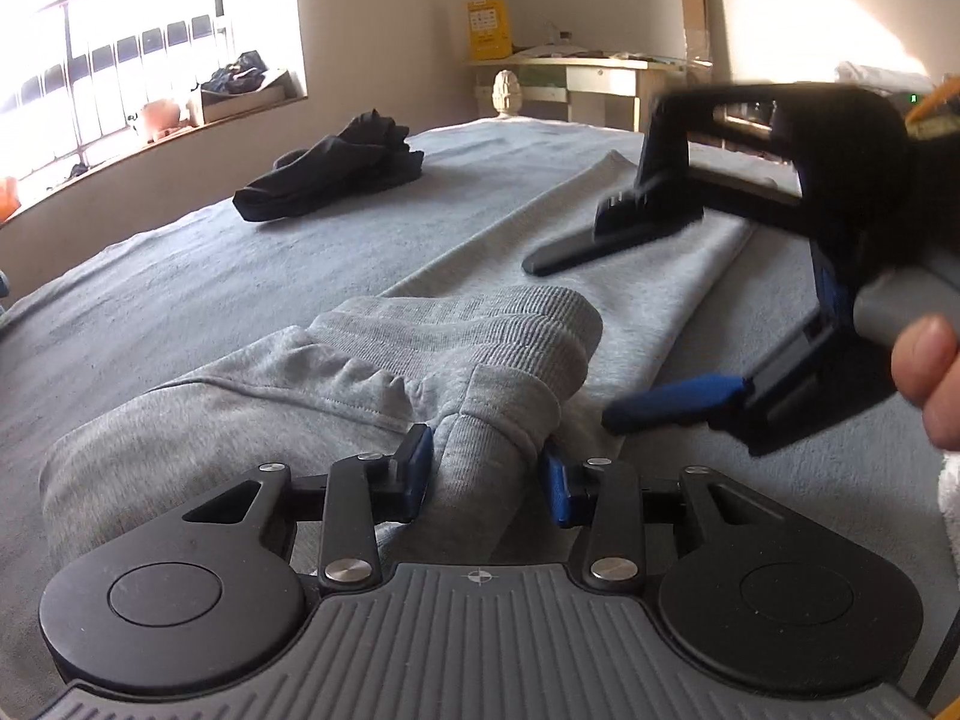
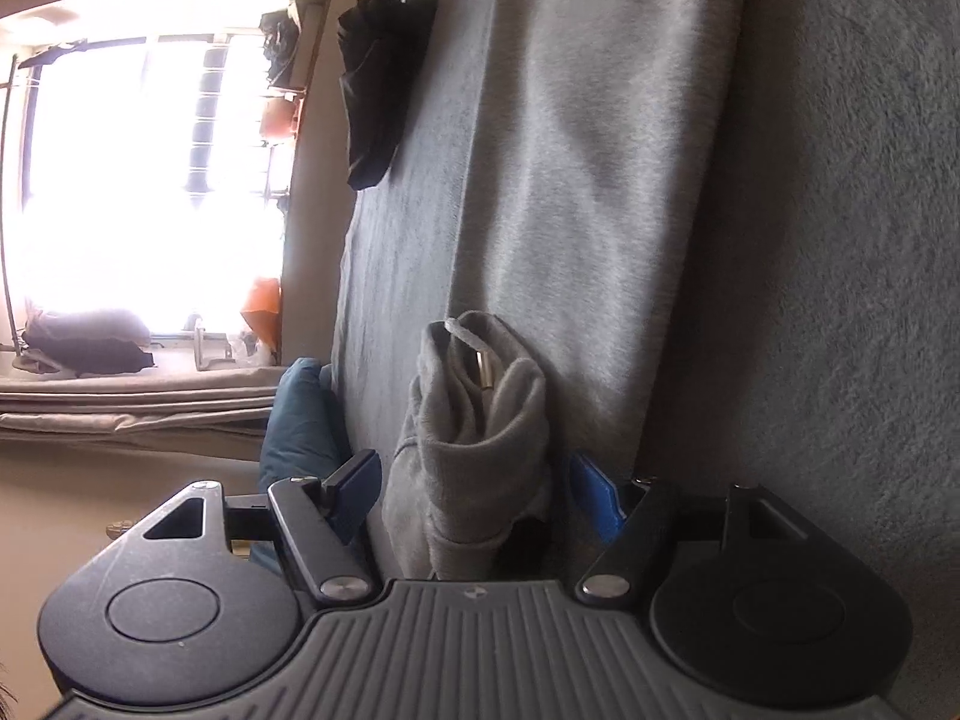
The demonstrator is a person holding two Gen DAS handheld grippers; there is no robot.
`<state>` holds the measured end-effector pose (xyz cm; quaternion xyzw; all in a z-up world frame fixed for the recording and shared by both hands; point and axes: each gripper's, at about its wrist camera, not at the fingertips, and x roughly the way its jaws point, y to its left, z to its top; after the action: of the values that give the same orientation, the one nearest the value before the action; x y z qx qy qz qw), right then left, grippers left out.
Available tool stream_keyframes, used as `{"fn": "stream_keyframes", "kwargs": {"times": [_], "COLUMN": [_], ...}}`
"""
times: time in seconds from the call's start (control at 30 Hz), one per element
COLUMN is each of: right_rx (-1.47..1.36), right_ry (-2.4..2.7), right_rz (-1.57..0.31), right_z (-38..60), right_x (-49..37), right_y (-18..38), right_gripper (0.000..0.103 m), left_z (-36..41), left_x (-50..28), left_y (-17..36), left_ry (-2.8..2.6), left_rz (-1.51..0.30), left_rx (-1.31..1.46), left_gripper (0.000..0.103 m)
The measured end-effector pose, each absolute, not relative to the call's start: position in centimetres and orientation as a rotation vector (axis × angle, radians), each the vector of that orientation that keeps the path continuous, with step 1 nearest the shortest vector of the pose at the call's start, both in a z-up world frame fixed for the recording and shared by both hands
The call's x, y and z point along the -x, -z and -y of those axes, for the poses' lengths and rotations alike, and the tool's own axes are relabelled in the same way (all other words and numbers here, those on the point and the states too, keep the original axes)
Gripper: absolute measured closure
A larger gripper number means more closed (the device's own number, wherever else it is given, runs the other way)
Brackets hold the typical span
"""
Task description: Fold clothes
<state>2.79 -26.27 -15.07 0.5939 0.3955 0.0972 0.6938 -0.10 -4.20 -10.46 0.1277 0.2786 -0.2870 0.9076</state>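
Left gripper [image 1: 487, 471] pinching a bunched ribbed cuff of the grey sweatpants [image 1: 456, 354], blue pads snug against the fabric on both sides. Right gripper [image 2: 474, 495] spread wide around another gathered bit of the same pants, drawstring tip [image 2: 483, 369] poking out, pads not touching the cloth. Rolled on its side too, going by the left view, with a thumb [image 1: 924, 360] on the handle. Rest of the pants stretched flat along the grey bedspread [image 1: 210, 264]. Crumpled black garment [image 1: 336, 168] well apart, nearer the window [image 1: 120, 48].
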Motion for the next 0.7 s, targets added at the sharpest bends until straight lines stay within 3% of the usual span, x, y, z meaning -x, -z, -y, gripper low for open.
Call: {"fn": "stream_keyframes", "kwargs": {"times": [0.7], "right_rx": [-1.256], "right_ry": [-0.345], "right_rz": [-0.999], "right_z": [20.6], "right_x": [-7.4], "right_y": [16.0], "right_gripper": [0.031], "left_z": [2.5], "left_x": [-0.2], "left_y": [9.1], "left_ry": [0.553], "left_rz": [-0.556], "left_rx": [-0.121], "left_gripper": [0.064]}}
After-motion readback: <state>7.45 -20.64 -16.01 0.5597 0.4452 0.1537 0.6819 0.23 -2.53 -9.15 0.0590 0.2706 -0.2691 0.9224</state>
